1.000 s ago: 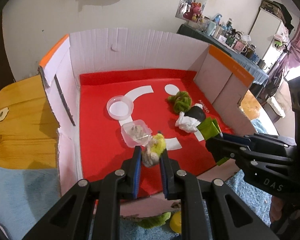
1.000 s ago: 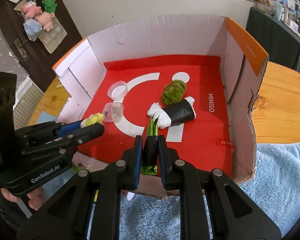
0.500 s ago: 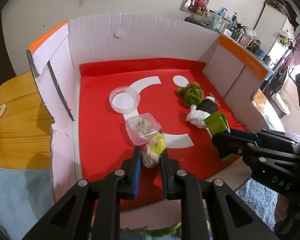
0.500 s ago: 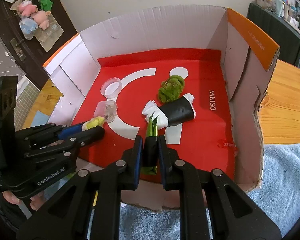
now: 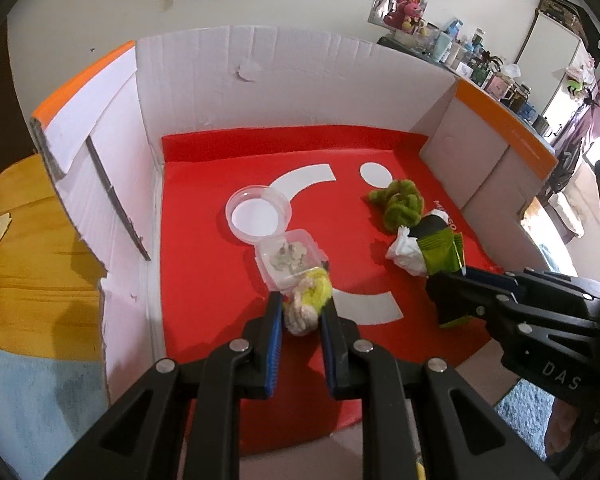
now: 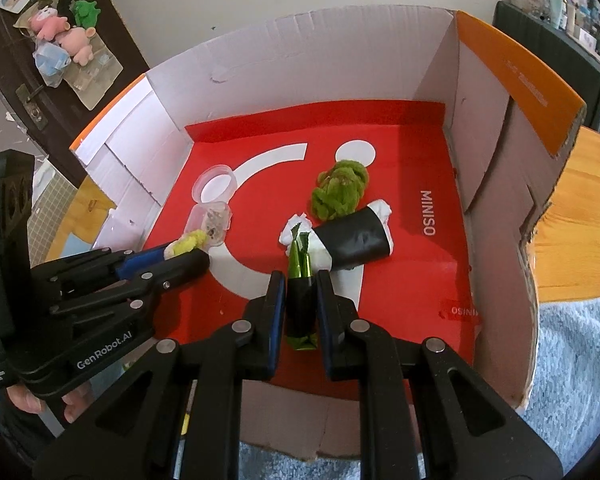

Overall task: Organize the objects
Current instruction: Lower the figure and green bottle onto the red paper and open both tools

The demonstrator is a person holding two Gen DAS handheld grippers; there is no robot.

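Observation:
An open cardboard box [image 5: 284, 80] with a red floor [image 6: 412, 152] fills both views. My left gripper [image 5: 300, 304] is shut on a small yellow and cream fluffy toy [image 5: 308, 300], just above the floor by a clear square container [image 5: 290, 258]. My right gripper [image 6: 302, 284] is shut on a green foil packet [image 6: 300, 304] held upright over the floor's front part. Ahead of it lie a black roll with white paper [image 6: 356, 236] and a green fuzzy toy [image 6: 340, 188]. The left gripper [image 6: 188, 258] with its toy shows at the right wrist view's left.
A clear round lid [image 5: 259, 215] lies behind the square container. The box walls stand tall at the left [image 5: 100, 128], back and right [image 6: 512, 92]. A wooden table [image 5: 24, 248] and a blue towel [image 6: 572, 380] surround the box. A person's fingers [image 6: 52, 404] hold the left tool.
The left gripper has moved forward and a little down into the box with the fluffy toy. The right gripper has stayed about where it was, with the packet in it.

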